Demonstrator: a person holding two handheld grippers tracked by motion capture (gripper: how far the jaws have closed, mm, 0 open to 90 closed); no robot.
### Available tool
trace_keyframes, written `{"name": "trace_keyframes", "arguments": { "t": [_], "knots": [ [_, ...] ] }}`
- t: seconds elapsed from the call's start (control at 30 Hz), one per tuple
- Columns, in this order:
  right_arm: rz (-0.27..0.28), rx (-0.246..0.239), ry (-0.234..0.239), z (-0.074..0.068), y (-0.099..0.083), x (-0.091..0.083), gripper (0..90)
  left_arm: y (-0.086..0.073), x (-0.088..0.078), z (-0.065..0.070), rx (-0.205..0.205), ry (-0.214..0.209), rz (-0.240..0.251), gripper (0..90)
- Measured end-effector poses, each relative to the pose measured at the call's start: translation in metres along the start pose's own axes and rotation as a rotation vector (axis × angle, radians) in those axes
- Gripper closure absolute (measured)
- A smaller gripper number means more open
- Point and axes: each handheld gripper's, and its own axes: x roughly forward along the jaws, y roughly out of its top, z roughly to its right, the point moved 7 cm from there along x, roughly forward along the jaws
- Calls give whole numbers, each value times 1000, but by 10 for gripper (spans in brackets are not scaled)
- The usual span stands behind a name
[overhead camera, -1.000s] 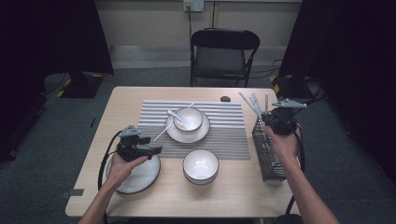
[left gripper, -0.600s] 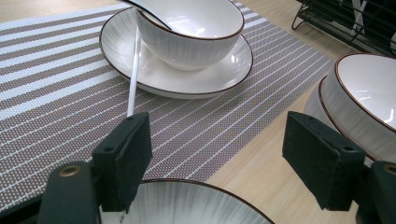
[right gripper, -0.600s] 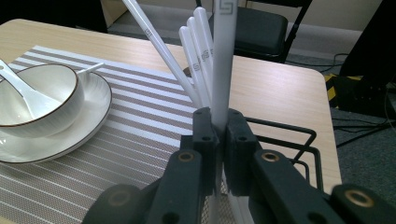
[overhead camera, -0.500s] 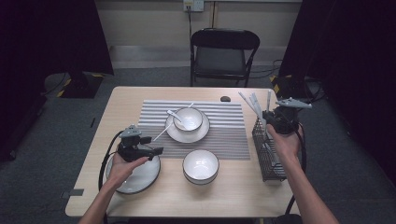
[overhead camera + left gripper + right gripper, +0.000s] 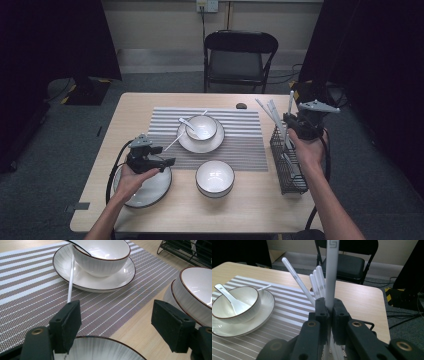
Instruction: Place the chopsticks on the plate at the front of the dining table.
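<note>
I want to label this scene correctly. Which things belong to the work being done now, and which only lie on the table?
In the work:
- right gripper, fingers shut on a white chopstick
- wire rack holding the other chopsticks
- left gripper, open over the flat plate

Lying about:
- bowl with spoon on its saucer
- empty bowl
- striped mat
- folding chair

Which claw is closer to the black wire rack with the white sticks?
The right claw. It hangs just above the black wire rack, shut on a white chopstick. The left claw is across the table, open over a white plate.
</note>
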Motion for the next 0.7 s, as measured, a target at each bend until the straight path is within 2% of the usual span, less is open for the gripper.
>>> {"name": "trace_keyframes", "arguments": {
  "t": [0.23, 0.43, 0.7],
  "knots": [
    [28, 3, 8, -4, 9, -4, 854, 0, 0, 0, 6, -1, -2, 239],
    [48, -11, -20, -4, 16, -8, 854, 1, 0, 0, 8, 0, -1, 239],
    [74, -10, -18, -5, 25, -13, 854, 1, 0, 0, 6, 0, -2, 249]
  ]
}}
